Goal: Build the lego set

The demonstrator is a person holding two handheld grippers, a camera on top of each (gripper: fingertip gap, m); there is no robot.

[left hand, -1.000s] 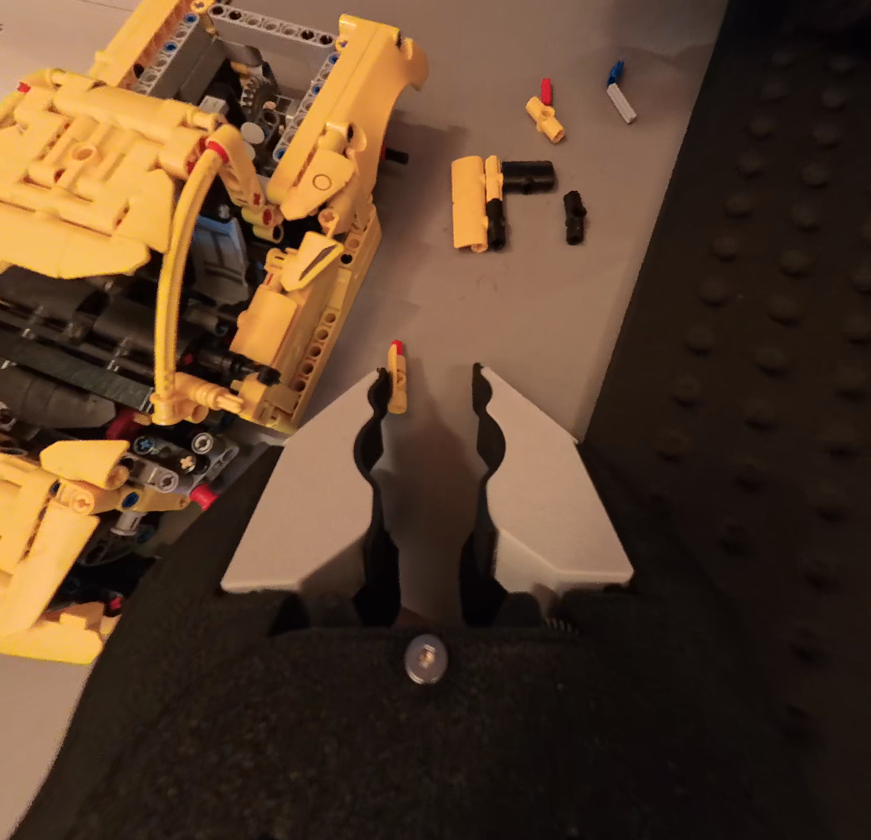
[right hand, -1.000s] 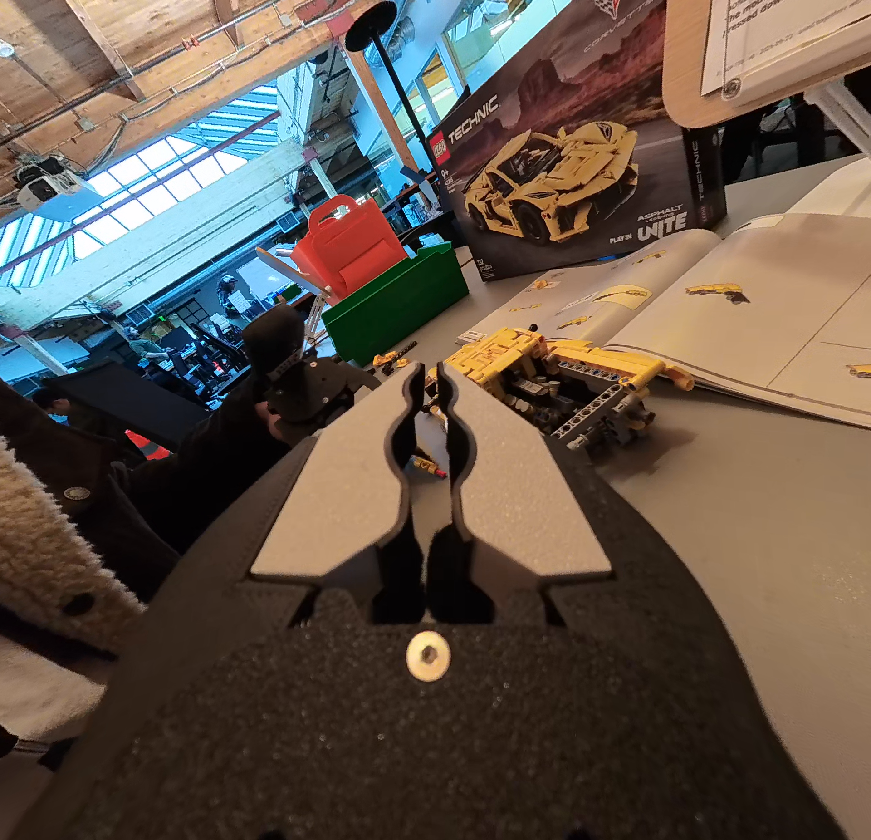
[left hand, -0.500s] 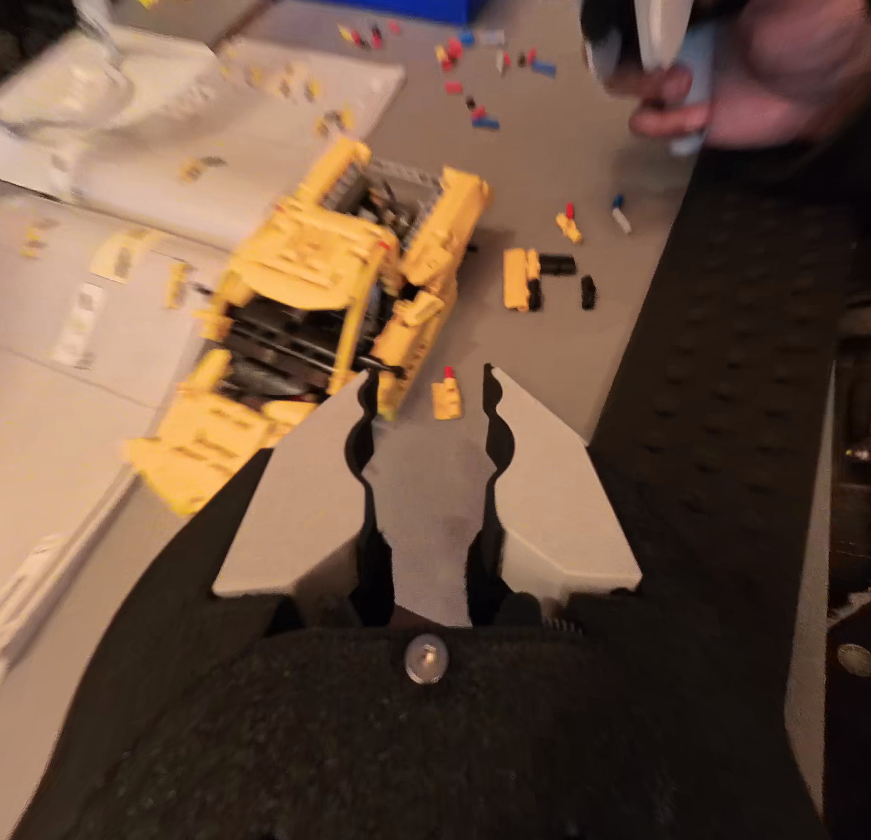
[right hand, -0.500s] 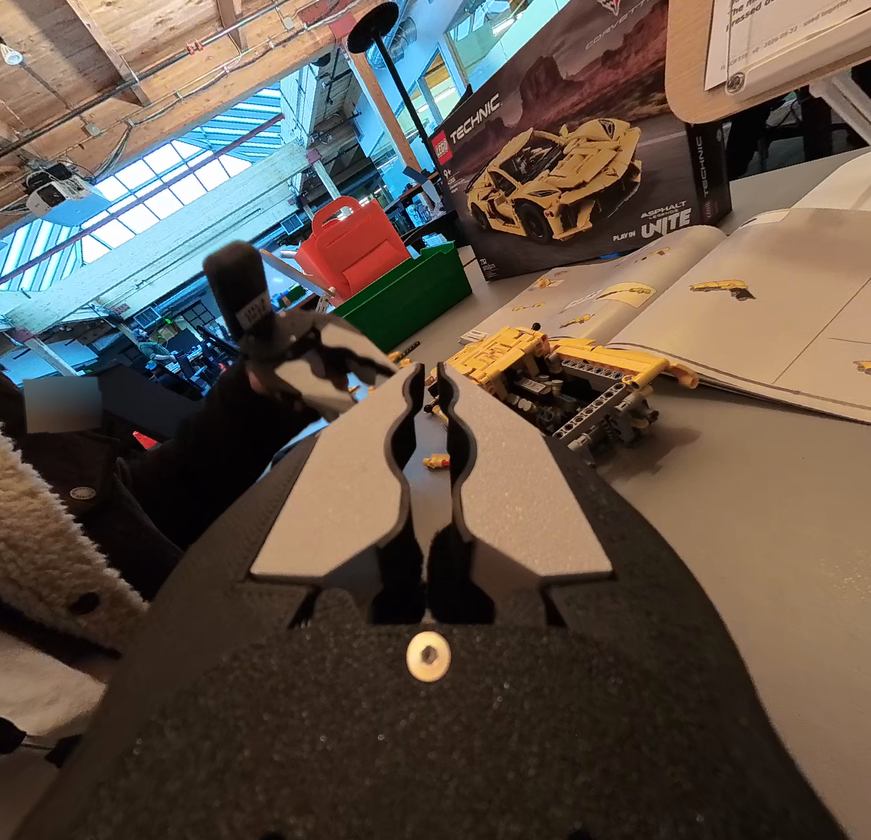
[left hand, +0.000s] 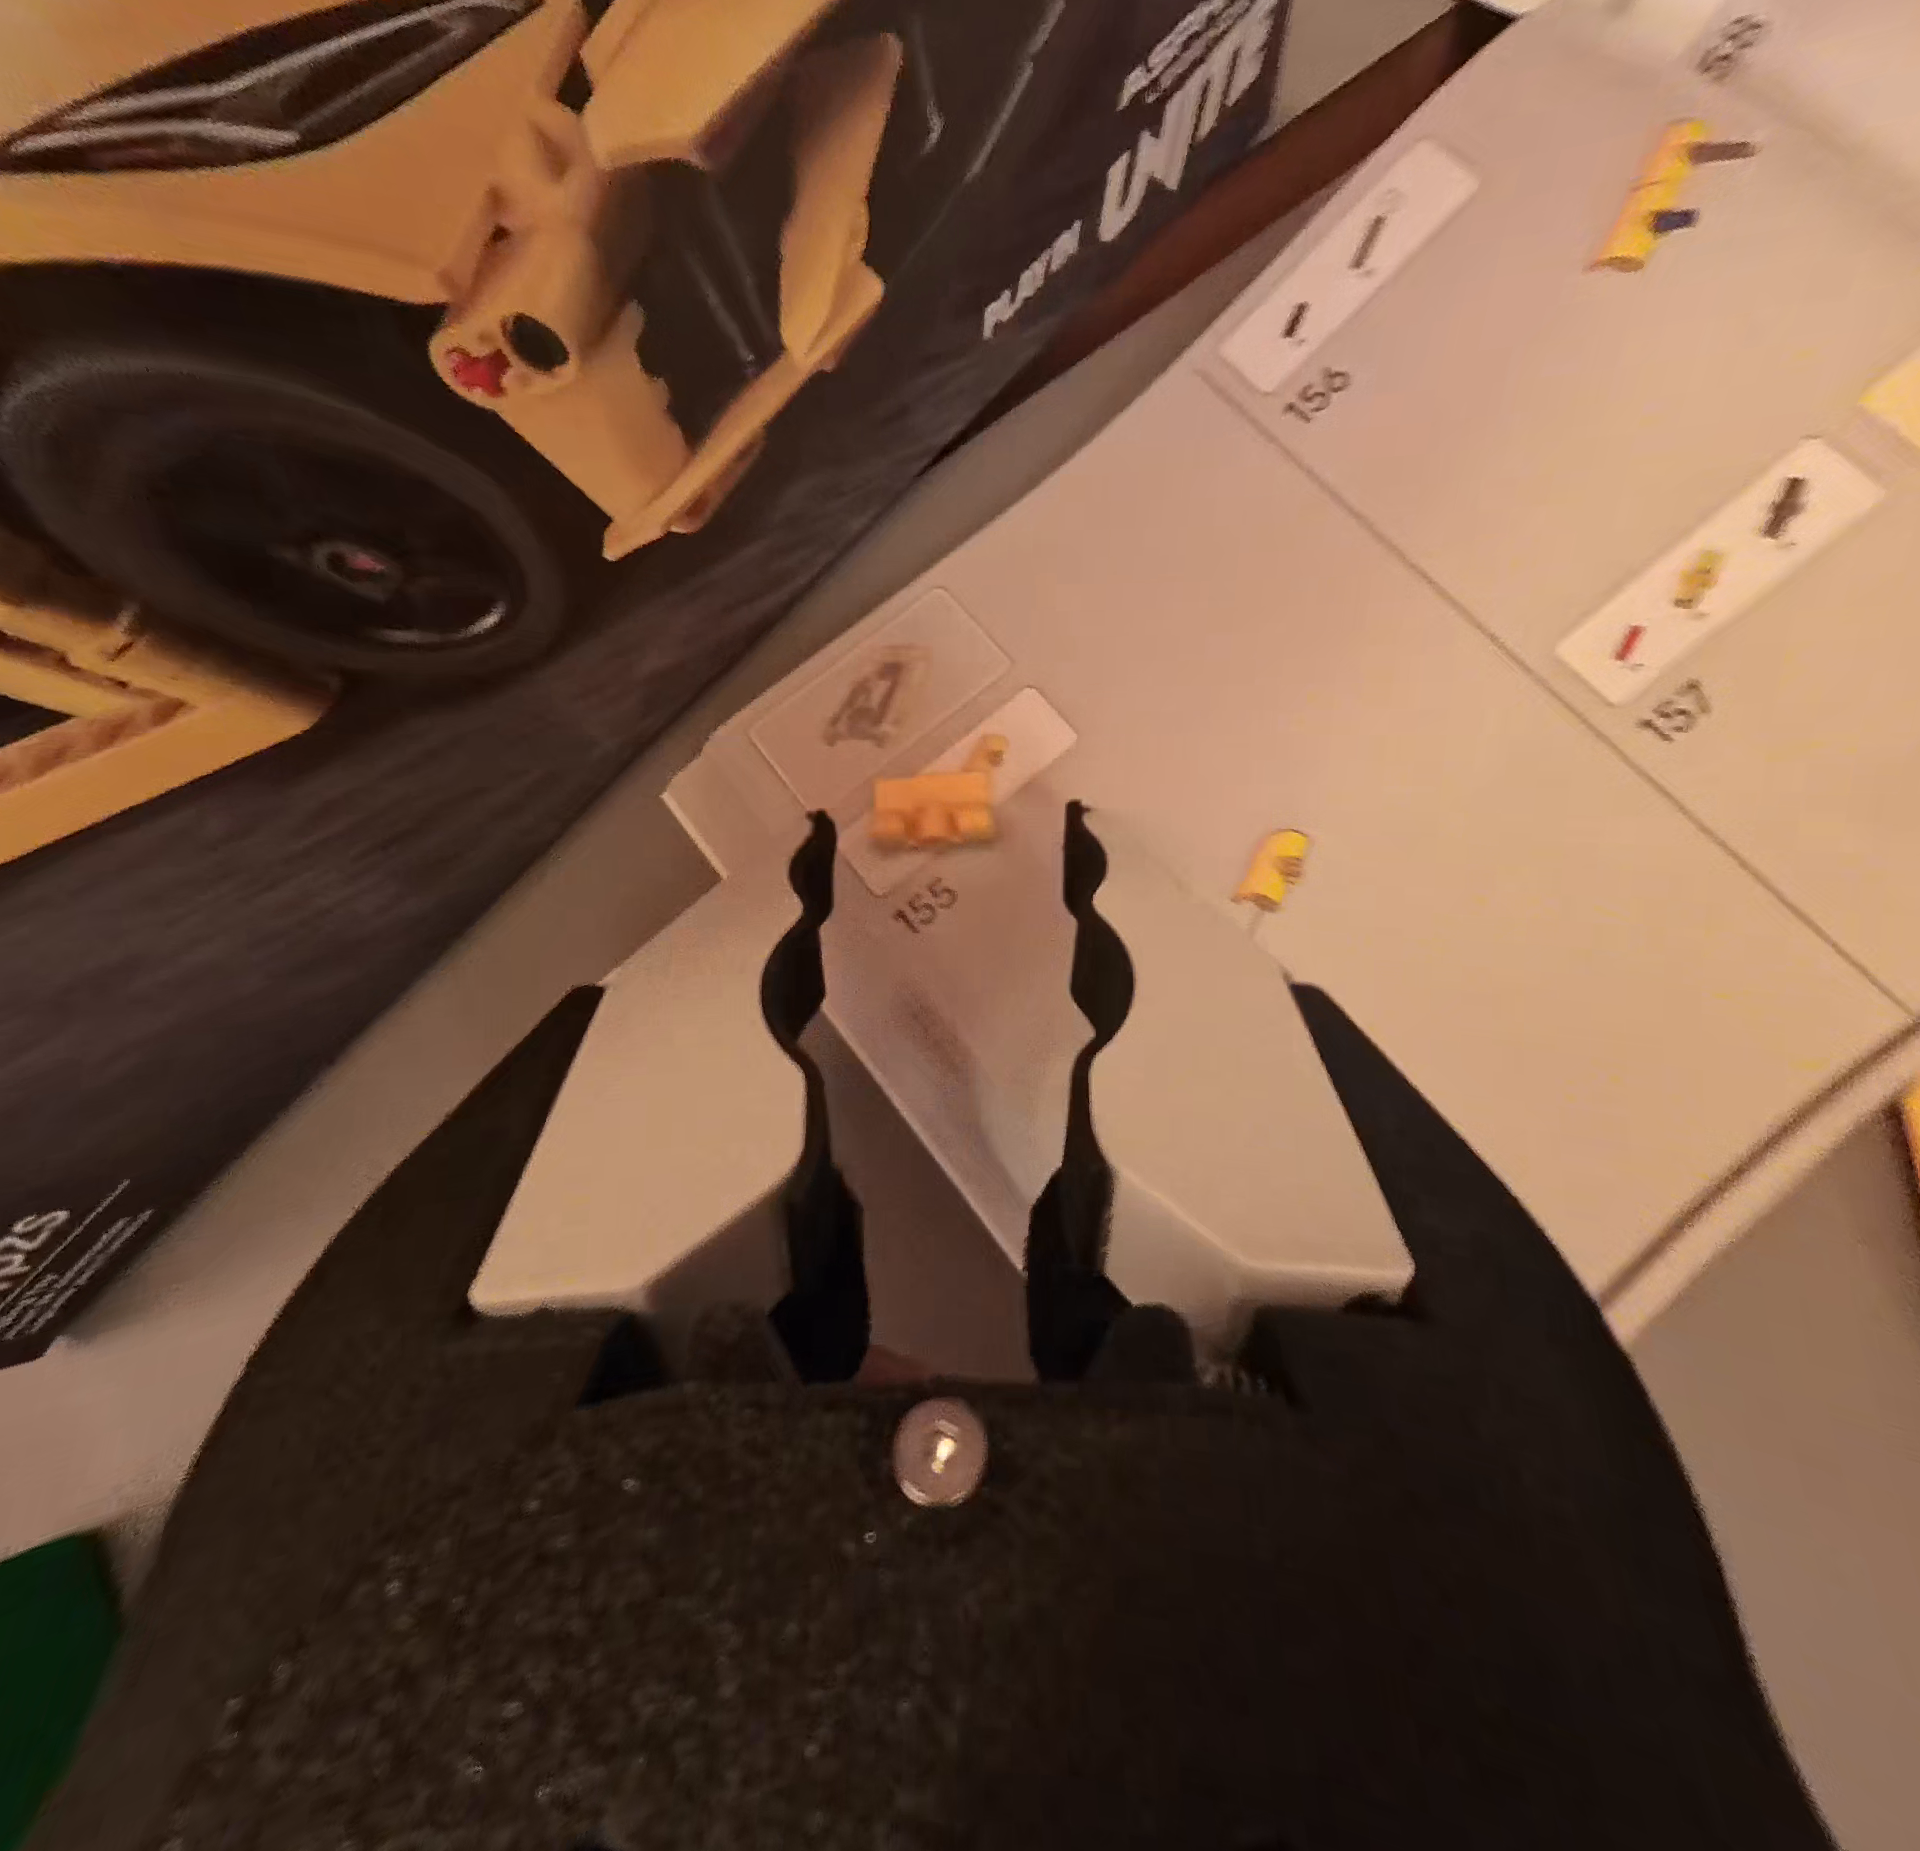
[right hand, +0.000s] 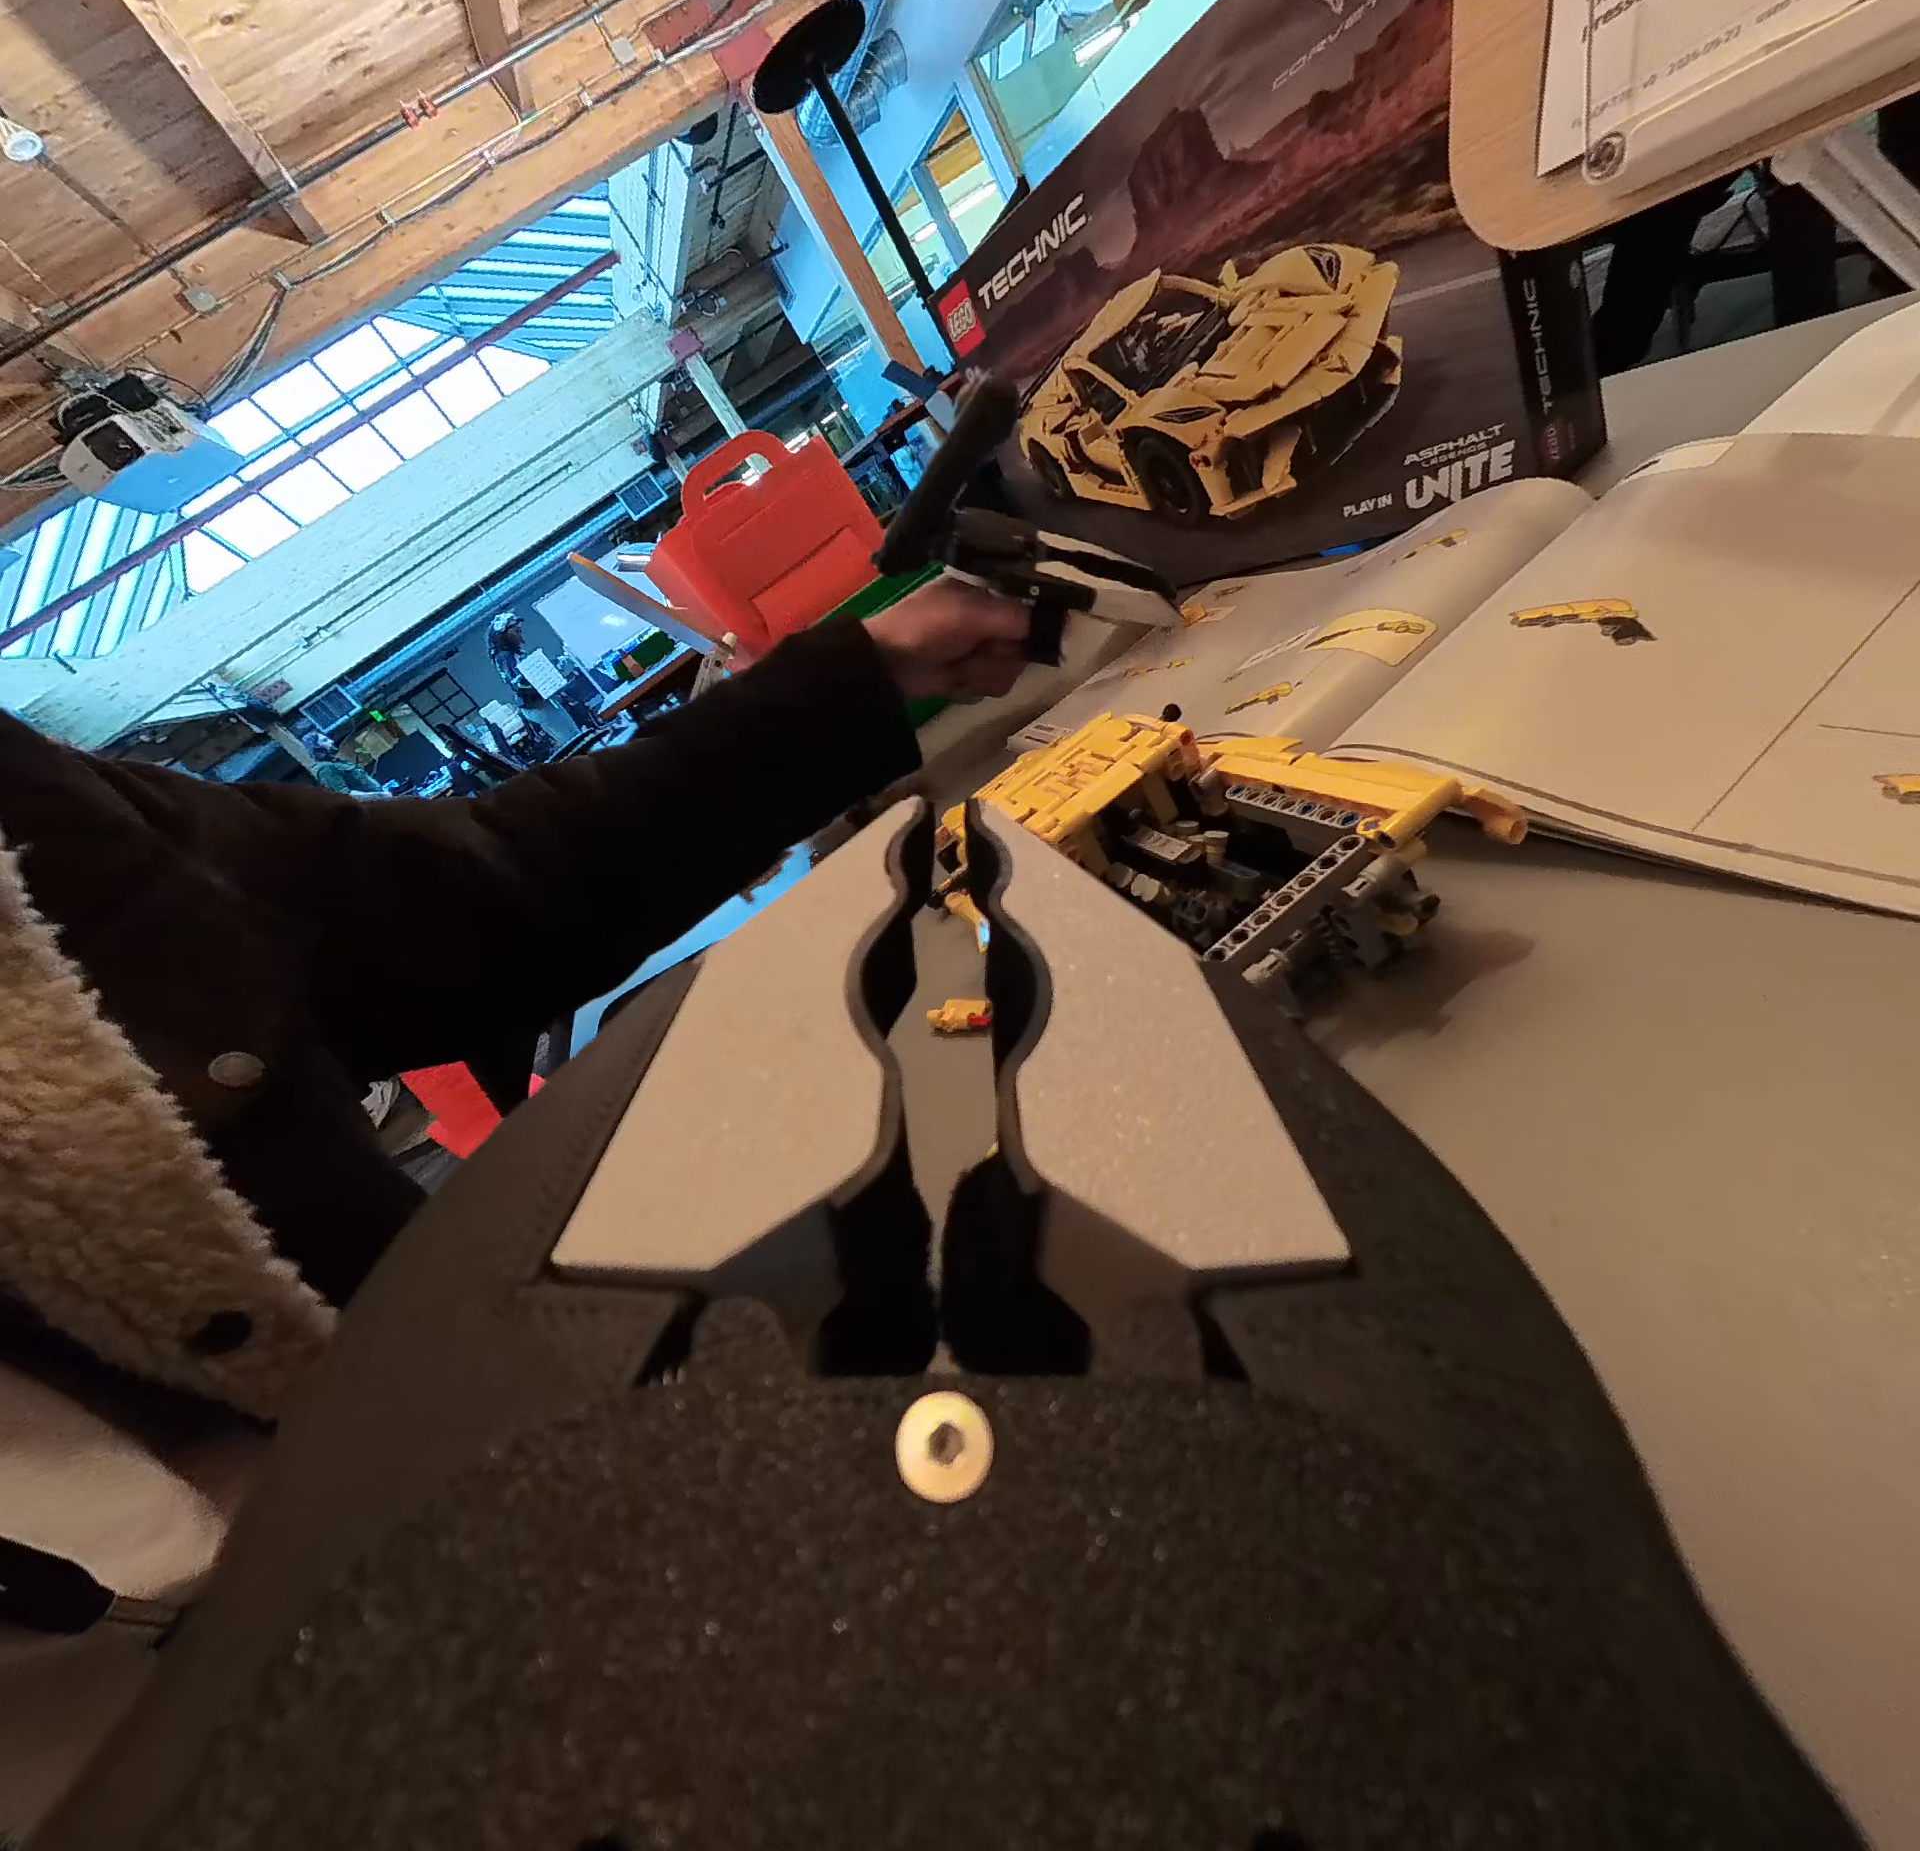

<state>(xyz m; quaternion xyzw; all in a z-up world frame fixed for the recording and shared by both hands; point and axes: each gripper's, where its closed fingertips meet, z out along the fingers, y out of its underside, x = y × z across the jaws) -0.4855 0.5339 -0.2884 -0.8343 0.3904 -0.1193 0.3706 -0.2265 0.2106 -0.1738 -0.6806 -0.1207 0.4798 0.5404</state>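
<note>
1. While both tools hang empty, this reads as a look-up step, no brick in hand. R gripper (right hand: 948, 814) sits low over the grey table (right hand: 1610, 1178), fingers narrow, just a slit between the tips, nothing pinched.
2. Right past those tips: a small yellow piece w/ red pin (right hand: 958, 1018) lies loose on the table, seen through the gap.
3. Bit farther, the half-built yellow car (right hand: 1195, 814) rests beside the open instruction book (right hand: 1662, 679), its grey frame facing us.
4. L gripper (left hand: 948, 825), reached out over the book's far end, hangs above the page, fingers wide, holding nothing; whether it touches the paper, can't tell.
5. Beyond it stands the set box (right hand: 1278, 347), upright at the book's back edge.
6. My read: checking the printed step. Next move prob. calls for bringing the L tool back to the loose parts, then lining the R tips up square on that small piece, since it's tiny and could skid.
</note>
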